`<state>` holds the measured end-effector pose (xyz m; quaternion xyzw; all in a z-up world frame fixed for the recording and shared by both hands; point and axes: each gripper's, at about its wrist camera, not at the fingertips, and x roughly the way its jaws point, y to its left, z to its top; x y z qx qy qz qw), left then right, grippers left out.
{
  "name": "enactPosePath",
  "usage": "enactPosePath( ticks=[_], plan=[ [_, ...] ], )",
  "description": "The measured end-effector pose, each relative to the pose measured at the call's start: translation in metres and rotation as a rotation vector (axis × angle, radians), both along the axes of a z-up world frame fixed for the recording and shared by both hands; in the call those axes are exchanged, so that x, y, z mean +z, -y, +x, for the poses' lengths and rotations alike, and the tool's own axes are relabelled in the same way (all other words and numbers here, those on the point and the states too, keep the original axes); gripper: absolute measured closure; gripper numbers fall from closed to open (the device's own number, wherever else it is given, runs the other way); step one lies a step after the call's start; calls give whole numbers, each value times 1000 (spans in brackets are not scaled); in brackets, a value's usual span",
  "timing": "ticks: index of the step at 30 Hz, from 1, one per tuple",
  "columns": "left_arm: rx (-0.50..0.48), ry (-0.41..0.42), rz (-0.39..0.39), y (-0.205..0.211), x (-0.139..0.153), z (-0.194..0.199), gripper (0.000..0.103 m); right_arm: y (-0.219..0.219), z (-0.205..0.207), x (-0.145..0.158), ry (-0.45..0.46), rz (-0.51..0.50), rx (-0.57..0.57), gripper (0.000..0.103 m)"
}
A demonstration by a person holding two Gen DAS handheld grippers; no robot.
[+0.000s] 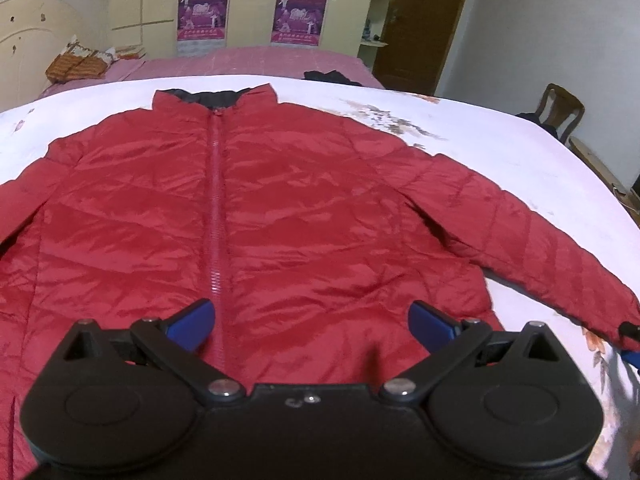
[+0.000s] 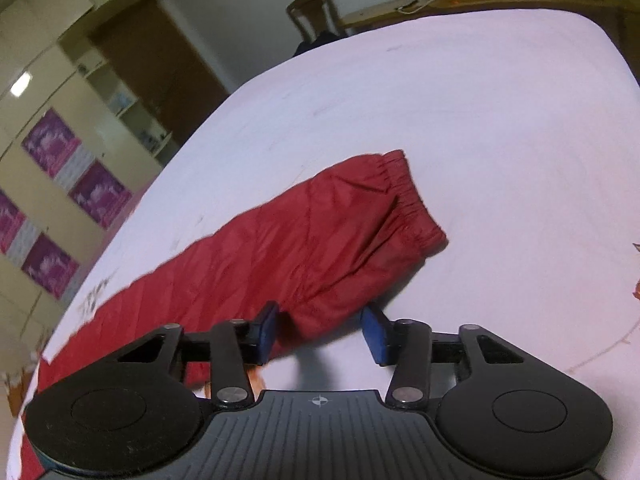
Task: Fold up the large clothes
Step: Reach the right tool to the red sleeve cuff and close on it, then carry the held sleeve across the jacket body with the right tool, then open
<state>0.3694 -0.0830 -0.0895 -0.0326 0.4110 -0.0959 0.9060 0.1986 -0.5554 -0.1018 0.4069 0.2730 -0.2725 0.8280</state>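
Note:
A red puffer jacket (image 1: 300,208) lies flat, front up and zipped, on a white floral sheet (image 1: 500,140), with its collar at the far side. My left gripper (image 1: 312,326) hovers over the jacket's hem just right of the zipper (image 1: 216,220), jaws wide open and nothing between them. In the right wrist view the jacket's sleeve (image 2: 312,248) runs diagonally to its elastic cuff (image 2: 412,204). My right gripper (image 2: 320,332) is low at the sleeve's near edge, jaws about half apart, with that edge between the blue pads (image 2: 266,332); I see no pinch.
A wooden chair (image 1: 562,110) stands past the bed's right side, beside a brown door (image 1: 428,20). A dark garment (image 1: 330,77) lies on the pink cover (image 1: 260,62) behind the sheet. Cupboards with purple posters (image 1: 202,14) line the back wall.

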Motion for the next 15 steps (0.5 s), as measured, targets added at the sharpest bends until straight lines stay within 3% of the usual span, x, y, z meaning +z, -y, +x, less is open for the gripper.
enactPosePath(
  ticks=[3, 5, 6, 10, 15],
  plan=[
    [19, 1, 6, -7, 0, 4, 0, 6, 6, 1, 9, -10, -19, 59],
    [35, 6, 6, -13, 1, 5, 0, 8, 13, 4, -4, -33, -8, 91],
    [47, 8, 8, -17, 1, 6, 0, 9, 18, 8, -1, -44, 2, 94],
    [92, 14, 30, -32, 3, 9, 0, -2, 40, 33, 13, -170, 66, 96],
    [150, 7, 54, -49, 4, 12, 3, -40, 81, 66, 70, -291, 240, 97]
  ],
)
